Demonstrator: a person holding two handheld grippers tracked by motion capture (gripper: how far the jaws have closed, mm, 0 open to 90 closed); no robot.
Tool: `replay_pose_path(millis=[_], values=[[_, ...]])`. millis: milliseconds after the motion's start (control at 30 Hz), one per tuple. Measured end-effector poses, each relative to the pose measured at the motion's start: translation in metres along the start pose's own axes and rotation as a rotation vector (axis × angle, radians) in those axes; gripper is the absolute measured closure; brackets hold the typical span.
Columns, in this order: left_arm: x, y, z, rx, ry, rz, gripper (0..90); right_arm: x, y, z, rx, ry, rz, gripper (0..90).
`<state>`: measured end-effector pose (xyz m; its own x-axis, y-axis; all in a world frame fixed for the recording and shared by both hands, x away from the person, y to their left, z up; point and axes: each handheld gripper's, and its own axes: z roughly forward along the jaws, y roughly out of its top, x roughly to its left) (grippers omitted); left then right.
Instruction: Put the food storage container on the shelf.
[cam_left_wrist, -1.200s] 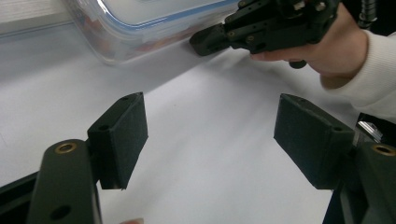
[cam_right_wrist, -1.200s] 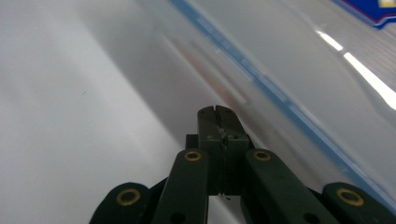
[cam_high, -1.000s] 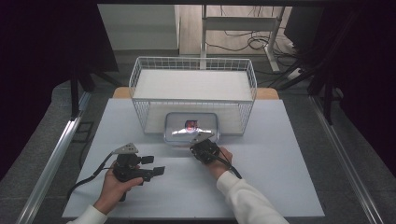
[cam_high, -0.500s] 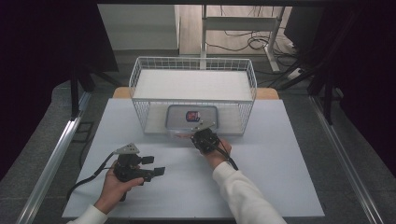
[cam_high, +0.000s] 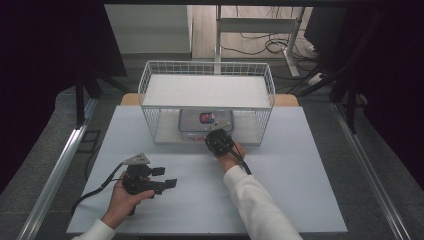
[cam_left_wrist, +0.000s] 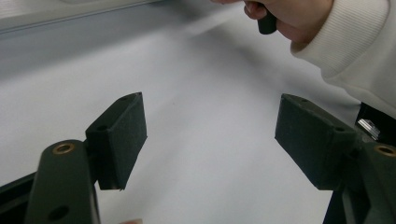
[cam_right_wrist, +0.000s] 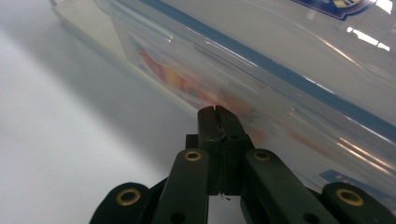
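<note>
since a second ago the right gripper (cam_high: 218, 142) has pushed the clear plastic box (cam_high: 206, 122) further under the wire basket (cam_high: 207, 72), its jaws pressed together and butted against the box's near wall, likely to shove rather than grip. left gripper (cam_high: 162, 177) idles on the table (cam_high: 300, 190), jaws spread on nothing. basket legs flank the box closely; open table lies behind the hand.

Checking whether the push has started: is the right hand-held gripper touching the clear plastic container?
Cannot tell. In the right gripper view the shut right hand-held gripper sits right at the clear plastic container, but no plain contact or gap shows.
</note>
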<state>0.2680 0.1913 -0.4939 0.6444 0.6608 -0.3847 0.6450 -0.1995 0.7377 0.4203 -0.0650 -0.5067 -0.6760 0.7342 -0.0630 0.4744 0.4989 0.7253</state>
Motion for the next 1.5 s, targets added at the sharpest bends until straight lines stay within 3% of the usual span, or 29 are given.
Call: replay_pose_path(millis=[400,600,800,933,1067,1100,1133,1200,1267,1300,1333,1367,1400,1433,1467,1500], values=[[0.001,0.000,0.001,0.015,-0.006,-0.001,22.9,-0.002,0.003,0.003,-0.007,-0.007,0.013,89.0],[0.001,0.000,0.001,0.015,0.001,0.002,22.9,0.000,0.004,-0.009,-0.012,0.008,-0.025,88.9],[0.001,0.000,0.000,0.016,0.011,0.002,22.9,0.004,-0.003,-0.036,-0.036,0.062,-0.076,88.9],[0.002,0.000,0.001,0.019,0.017,0.004,22.9,0.003,-0.010,-0.052,-0.046,0.089,-0.083,88.9],[0.001,-0.001,0.000,0.027,0.040,0.018,22.8,-0.001,-0.026,-0.082,-0.070,0.126,-0.087,88.9],[0.001,-0.001,0.000,0.027,0.040,0.018,22.8,-0.001,-0.026,-0.082,-0.070,0.126,-0.087,88.9],[0.001,-0.001,-0.001,0.026,0.042,0.019,22.8,-0.003,-0.033,-0.094,-0.078,0.142,-0.086,88.9],[0.001,-0.001,-0.001,0.025,0.046,0.021,22.8,-0.004,-0.038,-0.100,-0.083,0.148,-0.085,88.9],[0.000,-0.002,-0.003,0.025,0.058,0.027,22.7,-0.005,-0.052,-0.119,-0.087,0.174,-0.084,88.6],[0.000,-0.002,-0.003,0.025,0.058,0.027,22.6,-0.005,-0.052,-0.119,-0.087,0.174,-0.084,88.6],[-0.002,-0.003,-0.005,0.025,0.066,0.031,22.5,-0.007,-0.065,-0.131,-0.090,0.197,-0.083,80.9],[-0.002,-0.003,-0.005,0.025,0.066,0.031,22.5,-0.007,-0.065,-0.131,-0.090,0.197,-0.083,80.9],[-0.003,-0.005,-0.007,0.023,0.069,0.035,22.4,-0.008,-0.078,-0.144,-0.104,0.197,-0.065,55.8],[-0.003,-0.005,-0.007,0.023,0.069,0.035,22.4,-0.008,-0.078,-0.144,-0.104,0.197,-0.065,55.8],[-0.004,-0.006,-0.008,0.022,0.072,0.039,22.3,-0.009,-0.090,-0.157,-0.100,0.176,-0.033,42.2],[-0.006,-0.007,-0.009,0.023,0.081,0.044,22.2,-0.010,-0.096,-0.163,-0.097,0.168,-0.027,38.8]])
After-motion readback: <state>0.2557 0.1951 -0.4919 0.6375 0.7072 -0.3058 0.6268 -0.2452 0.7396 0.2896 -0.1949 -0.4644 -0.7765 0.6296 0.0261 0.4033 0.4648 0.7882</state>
